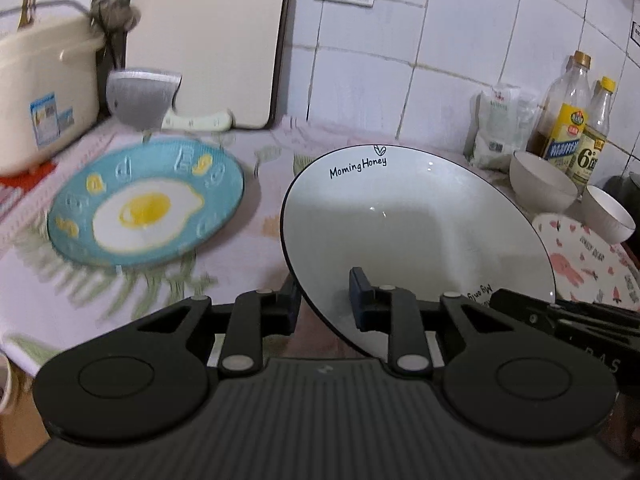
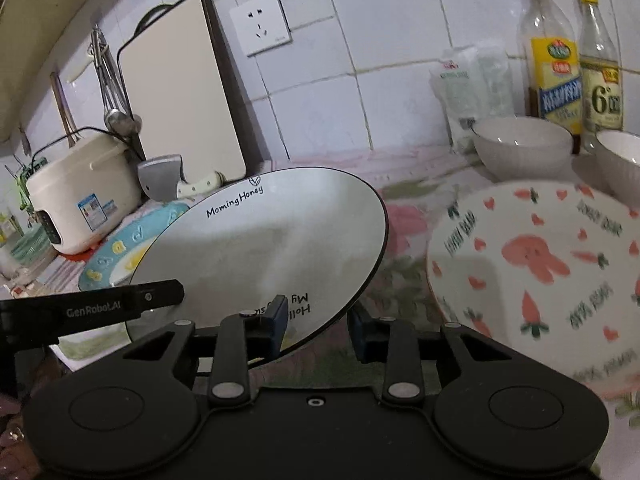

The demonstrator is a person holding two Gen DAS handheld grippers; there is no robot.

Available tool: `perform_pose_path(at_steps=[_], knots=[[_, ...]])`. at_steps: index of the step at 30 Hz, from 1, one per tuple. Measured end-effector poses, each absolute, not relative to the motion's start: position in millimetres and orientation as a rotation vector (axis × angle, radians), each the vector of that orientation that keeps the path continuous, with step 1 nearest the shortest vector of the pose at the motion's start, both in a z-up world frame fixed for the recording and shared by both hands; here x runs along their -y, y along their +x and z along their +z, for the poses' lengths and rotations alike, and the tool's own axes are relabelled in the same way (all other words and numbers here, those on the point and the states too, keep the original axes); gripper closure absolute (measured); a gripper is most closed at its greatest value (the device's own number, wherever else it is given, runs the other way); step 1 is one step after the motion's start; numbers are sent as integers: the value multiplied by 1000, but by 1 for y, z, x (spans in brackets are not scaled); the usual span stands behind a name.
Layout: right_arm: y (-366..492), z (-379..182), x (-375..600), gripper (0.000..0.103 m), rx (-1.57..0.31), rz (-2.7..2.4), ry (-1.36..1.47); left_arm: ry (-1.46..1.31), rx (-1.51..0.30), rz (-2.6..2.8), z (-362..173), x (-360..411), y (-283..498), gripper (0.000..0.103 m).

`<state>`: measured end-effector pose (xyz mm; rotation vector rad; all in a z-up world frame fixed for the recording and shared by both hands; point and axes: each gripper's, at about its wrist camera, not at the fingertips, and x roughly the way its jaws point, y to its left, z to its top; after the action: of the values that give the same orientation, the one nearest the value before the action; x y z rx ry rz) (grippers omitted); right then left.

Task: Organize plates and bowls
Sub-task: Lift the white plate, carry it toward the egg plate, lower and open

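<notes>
A white plate (image 1: 400,220) lettered "Morning Honey" hangs tilted above the counter, and both grippers hold it. My left gripper (image 1: 326,300) is shut on its near rim. My right gripper (image 2: 318,326) is shut on the rim of the same white plate (image 2: 272,248), one pad on its face and the other under the edge. A blue fried-egg plate (image 1: 144,204) lies flat to the left. To the right lies a pink rabbit plate (image 2: 536,264), with two white bowls (image 2: 520,144) (image 2: 620,160) behind it.
A rice cooker (image 1: 40,92), a cleaver (image 1: 144,100) and a leaning cutting board (image 1: 208,40) stand at the back left. Bottles (image 1: 568,120) and a white bag (image 1: 500,128) line the tiled wall at the right. A floral cloth (image 1: 240,240) covers the counter.
</notes>
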<state>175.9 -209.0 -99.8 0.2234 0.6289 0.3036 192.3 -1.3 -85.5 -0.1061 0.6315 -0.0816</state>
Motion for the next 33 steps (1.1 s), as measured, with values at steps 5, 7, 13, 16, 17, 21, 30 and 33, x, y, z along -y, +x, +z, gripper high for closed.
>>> perform_pose_path(at_steps=[5,7,13,16,17,21,30,33], knots=[[207,-85,210,66,-629,319,249,-112,-633,-82,-69,-3,225,79],[219,-81,209,65,-632,307,248,-133,-647,-81,-66,-5,242,79],[262,-79,212,65,-682,263,240,-182,-710,-94,-70,-4,292,79],[283,-84,216,65,-722,241,251,-174,-737,-98,-77,2,312,79],[289,-86,216,65,-731,231,248,-177,-743,-100,-80,4,317,79],[308,-95,216,65,-772,198,248,-153,-742,-88,-89,13,332,79],[323,-110,203,66,-840,177,198,-158,-778,-80,-109,7,347,79],[327,-112,210,64,-874,208,236,-213,-811,-106,-111,-3,350,79]])
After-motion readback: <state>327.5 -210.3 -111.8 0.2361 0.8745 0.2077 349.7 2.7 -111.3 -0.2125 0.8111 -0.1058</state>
